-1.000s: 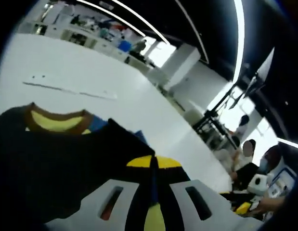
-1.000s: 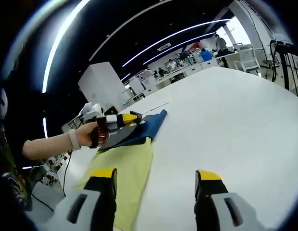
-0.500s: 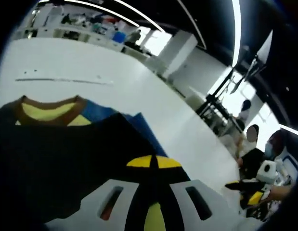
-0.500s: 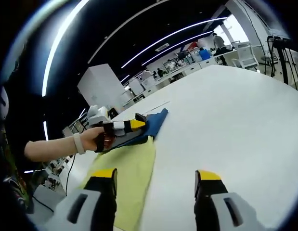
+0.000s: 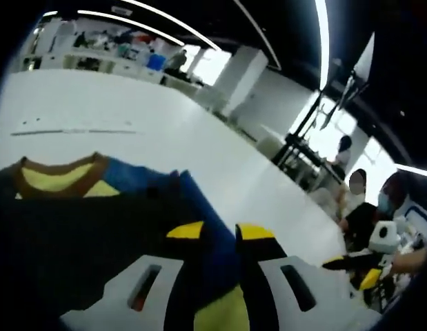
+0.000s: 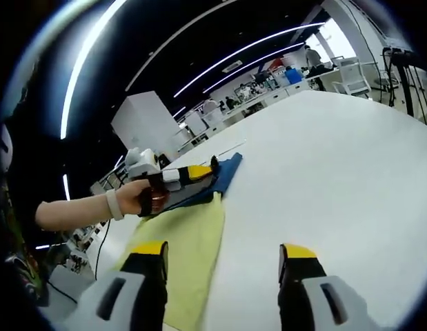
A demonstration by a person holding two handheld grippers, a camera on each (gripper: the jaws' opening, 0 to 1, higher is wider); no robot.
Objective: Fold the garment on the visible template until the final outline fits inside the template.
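A dark navy garment [image 5: 75, 234] with a brown collar [image 5: 58, 186] and a blue panel lies folded on the white table [image 5: 96, 103]. My left gripper [image 5: 221, 232] hovers over its near edge, jaws apart, with blue cloth and a yellow sheet [image 5: 216, 314] showing in the gap. In the right gripper view, a hand holds the left gripper [image 6: 199, 171] on the garment [image 6: 223, 174], which rests at the far end of the yellow sheet [image 6: 189, 241]. My right gripper [image 6: 223, 249] stands open above the table, its left jaw over the sheet's edge, holding nothing.
A thin pale strip [image 5: 68, 131] lies on the table beyond the garment. People sit past the table's edge [image 5: 358, 214], beside a stand [image 5: 303, 148]. Wide bare tabletop [image 6: 323, 158] stretches to the right of the sheet. Desks and a white pillar [image 6: 144, 117] stand far off.
My left gripper's jaws have parted and let go of the dark fabric they pinched. The left gripper has shifted slightly along the garment. The right gripper has stayed put.
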